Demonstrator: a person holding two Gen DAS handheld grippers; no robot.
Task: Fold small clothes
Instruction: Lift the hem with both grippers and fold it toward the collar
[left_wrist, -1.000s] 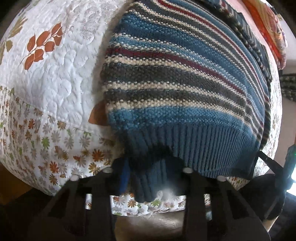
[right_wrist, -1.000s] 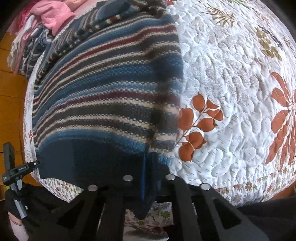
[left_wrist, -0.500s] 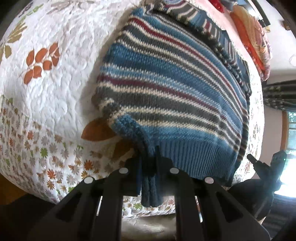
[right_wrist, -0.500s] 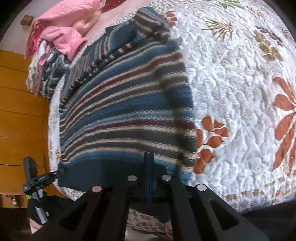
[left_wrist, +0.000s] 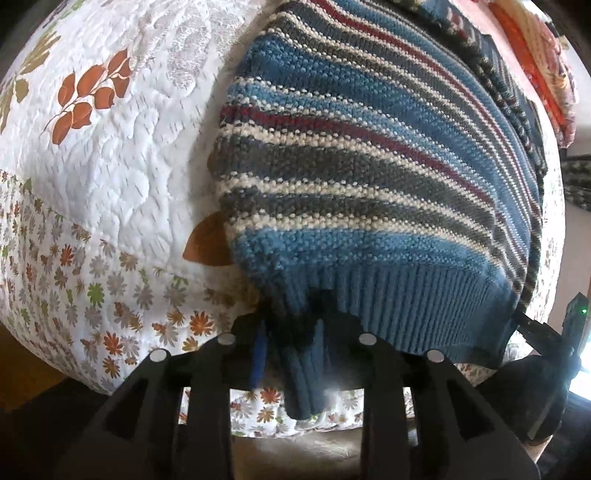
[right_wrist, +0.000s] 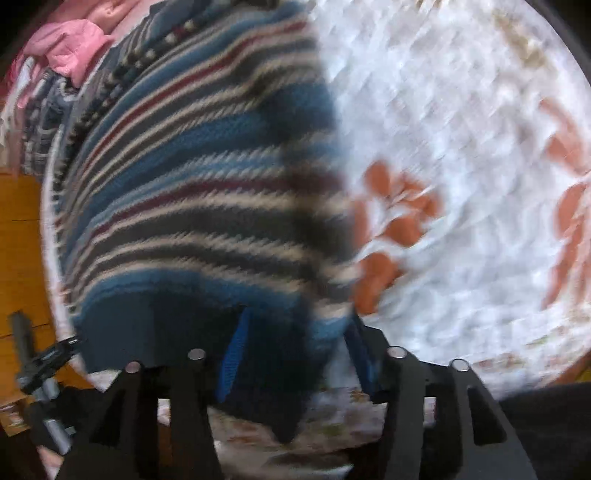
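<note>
On the quilt (left_wrist: 110, 177), left to right:

1. Left gripper (left_wrist: 295, 332): tongs parted, a bunch of ribbed hem hanging loose between them; judged not clamped.
2. Sweater (left_wrist: 362, 177), striped blue, grey, cream and red knit. It lay flat near the bed's edge, ribbed hem (left_wrist: 424, 306) nearest both cameras, body running away toward the far side. Long axis ran hem to neck, away from the person; stripes lay across it. The far end appeared to overlap other striped fabric; whether a sleeve or another garment could not be told.
3. Right gripper (right_wrist: 295, 347): tongs wide apart, the hem's other corner sagging between them, unpinched; view blurred.
4. Pile (right_wrist: 70, 48) of pink and patterned clothes lay beyond the sweater.

Progress, as judged: sweater spread out, neither hem corner gripped. No lengthwise or crosswise fold showed in the near half; folding appeared mostly left to do.
</note>
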